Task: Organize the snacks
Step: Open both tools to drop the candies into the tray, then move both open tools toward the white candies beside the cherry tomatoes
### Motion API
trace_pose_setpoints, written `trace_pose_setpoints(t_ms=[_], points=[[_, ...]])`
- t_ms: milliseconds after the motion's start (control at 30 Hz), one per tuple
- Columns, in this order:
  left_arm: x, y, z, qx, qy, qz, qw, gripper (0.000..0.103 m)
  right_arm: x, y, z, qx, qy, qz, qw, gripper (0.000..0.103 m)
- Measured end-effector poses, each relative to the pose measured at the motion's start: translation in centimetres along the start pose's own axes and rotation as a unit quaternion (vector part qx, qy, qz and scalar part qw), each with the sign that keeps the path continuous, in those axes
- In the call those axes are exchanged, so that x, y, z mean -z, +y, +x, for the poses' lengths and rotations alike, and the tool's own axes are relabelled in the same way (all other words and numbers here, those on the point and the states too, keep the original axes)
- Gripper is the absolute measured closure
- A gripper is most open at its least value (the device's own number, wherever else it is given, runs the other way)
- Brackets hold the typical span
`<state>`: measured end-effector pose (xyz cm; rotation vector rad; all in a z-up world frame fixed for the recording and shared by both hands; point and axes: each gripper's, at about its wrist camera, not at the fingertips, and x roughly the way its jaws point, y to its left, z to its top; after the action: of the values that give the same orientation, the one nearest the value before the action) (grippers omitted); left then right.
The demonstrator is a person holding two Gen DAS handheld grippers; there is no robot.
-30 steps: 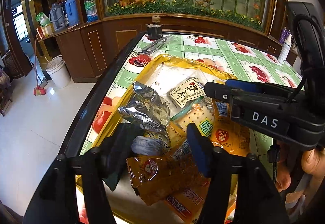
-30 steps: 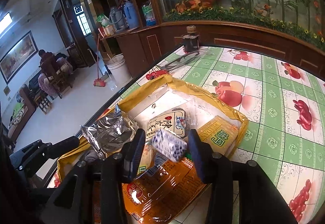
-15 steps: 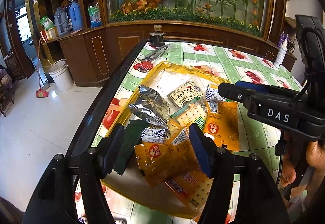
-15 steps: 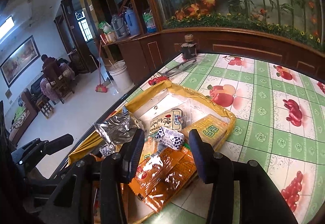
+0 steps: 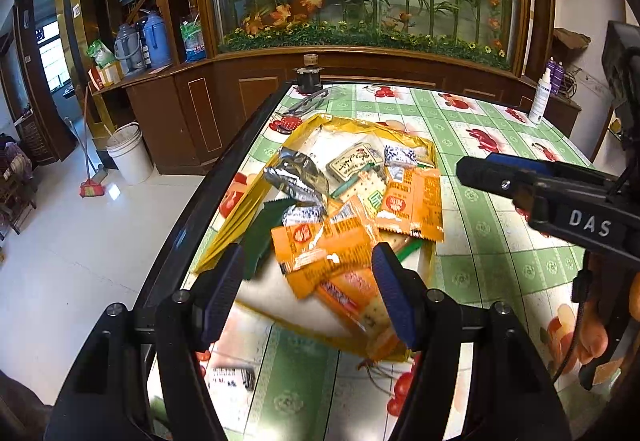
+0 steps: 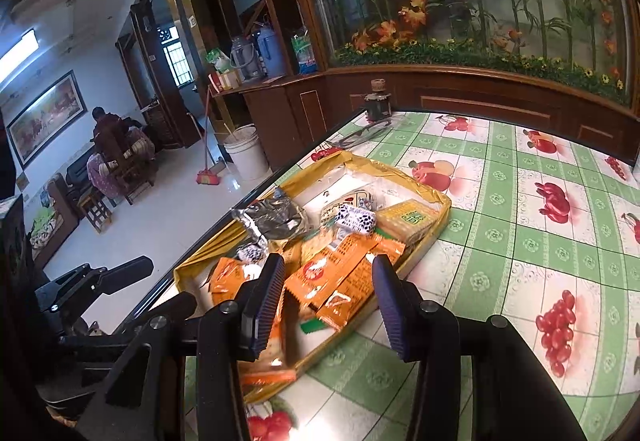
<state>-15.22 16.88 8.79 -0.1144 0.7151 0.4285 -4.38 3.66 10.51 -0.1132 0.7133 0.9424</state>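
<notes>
So the snacks were all piled in a shallow yellow tray [image 5: 431,157] sitting on the table [image 5: 472,201] with the green fruit-print cloth, close to its left edge. Inside: a crumpled silver foil bag [image 5: 296,177] at the left, a cream packet with black writing [image 5: 354,161] toward the back, two little black-and-white wrapped candies [image 5: 400,156], a cracker pack with green print [image 6: 408,219], and a heap of orange packets [image 5: 324,245] spilling toward the near rim. A dark green wrapper [image 5: 262,233] lay along the left side.

The left hand-held gripper [image 5: 308,293] hung over the near end, jaws apart, nothing in them. The right hand-held gripper [image 6: 326,301] was also parted and empty above the orange packets.
</notes>
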Motion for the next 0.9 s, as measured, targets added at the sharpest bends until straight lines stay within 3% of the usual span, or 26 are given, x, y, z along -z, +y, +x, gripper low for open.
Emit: trace_pose_setpoints(t_ms=[333,600,767,900], points=[[6.1,1.3,-4.0,-0.023,-0.014,-0.012,0.9995,0.033,3.5,2.1,-3.4,-0.014,-0.002,-0.008,1.000,0.056],[10.3,2.5,-8.3,-0.018,-0.020,-0.006,0.9996,0.033,5.4,6.4,-3.3,-0.067,0.014,-0.055,0.996,0.056],[12.6,3.4,-11.2,-0.015,-0.026,-0.007,0.9995,0.033,6.5,10.3,-1.9,-0.122,0.035,-0.121,0.985,0.056],[13.2,4.2,-12.5,-0.016,-0.030,-0.023,0.9991,0.033,7.4,13.8,0.7,-0.168,0.068,-0.182,0.966,0.057]])
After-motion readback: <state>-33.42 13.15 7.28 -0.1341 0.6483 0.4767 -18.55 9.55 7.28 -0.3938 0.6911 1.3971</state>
